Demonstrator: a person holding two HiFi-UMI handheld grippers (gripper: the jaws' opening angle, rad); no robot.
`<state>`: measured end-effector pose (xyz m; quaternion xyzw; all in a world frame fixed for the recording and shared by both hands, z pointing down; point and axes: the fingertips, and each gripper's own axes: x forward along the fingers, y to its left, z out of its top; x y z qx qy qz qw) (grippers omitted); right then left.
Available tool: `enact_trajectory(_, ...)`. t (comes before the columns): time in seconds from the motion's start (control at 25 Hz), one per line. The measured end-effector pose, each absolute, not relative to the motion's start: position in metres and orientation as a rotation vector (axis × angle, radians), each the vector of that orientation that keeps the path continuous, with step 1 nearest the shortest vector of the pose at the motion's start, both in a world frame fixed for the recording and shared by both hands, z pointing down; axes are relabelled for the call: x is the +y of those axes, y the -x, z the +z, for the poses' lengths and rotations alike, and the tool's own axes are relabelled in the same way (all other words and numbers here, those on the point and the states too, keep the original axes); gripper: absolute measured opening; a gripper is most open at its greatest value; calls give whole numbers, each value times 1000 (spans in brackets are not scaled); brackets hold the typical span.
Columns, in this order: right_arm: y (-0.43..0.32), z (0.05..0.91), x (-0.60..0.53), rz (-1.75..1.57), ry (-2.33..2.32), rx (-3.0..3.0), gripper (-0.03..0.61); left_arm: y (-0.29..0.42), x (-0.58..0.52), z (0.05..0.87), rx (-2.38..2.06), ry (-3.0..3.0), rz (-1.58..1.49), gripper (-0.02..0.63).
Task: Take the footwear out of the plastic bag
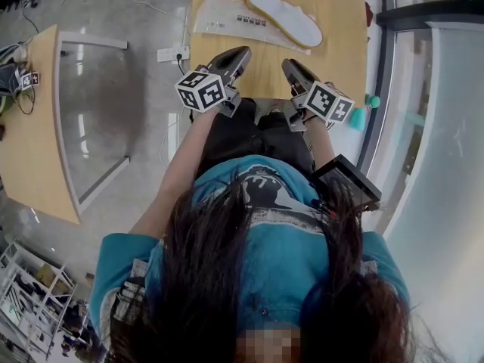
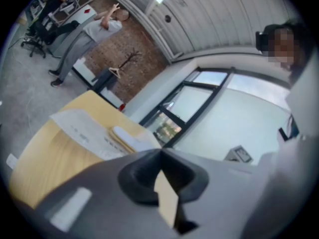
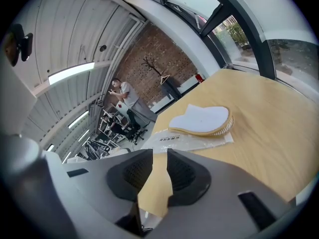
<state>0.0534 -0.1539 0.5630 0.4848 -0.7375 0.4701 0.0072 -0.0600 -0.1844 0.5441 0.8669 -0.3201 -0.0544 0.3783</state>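
Note:
A white slipper (image 1: 286,17) with a straw-coloured edge lies at the far side of the wooden table (image 1: 333,44), overlapping the right end of a flat clear plastic bag (image 1: 223,17) with print on it. Both grippers hover at the table's near edge, close to the person's body and well short of the bag. My left gripper (image 1: 240,54) is shut, its tips touching with nothing between them (image 2: 160,151); beyond it lie the bag (image 2: 79,128) and the slipper (image 2: 127,136). My right gripper (image 1: 290,66) shows a narrow empty gap (image 3: 159,153), pointing toward the slipper (image 3: 202,119) and the bag (image 3: 179,139).
A second wooden table (image 1: 30,127) stands to the left across a strip of grey floor, with a power strip (image 1: 172,54) on the floor between. A window frame (image 1: 378,89) runs along the table's right side. A person (image 2: 84,39) stands far off in the room.

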Motion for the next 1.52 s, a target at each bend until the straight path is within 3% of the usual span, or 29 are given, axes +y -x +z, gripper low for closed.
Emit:
enact_trajectory(0.2,-57,557,-140,1454,-1501,-2309,43,46,-160,534,-799,-2256,-125,-2)
enact_trajectory(0.72,-107,547,4,1513,-1386,-2392,41,-12,-13,527,-868,-2285,-4,-2)
enact_trajectory(1.52,-88,535,172,1568,-1138,-2518,43,8,174,511,-1078,-2204,-3,-2)
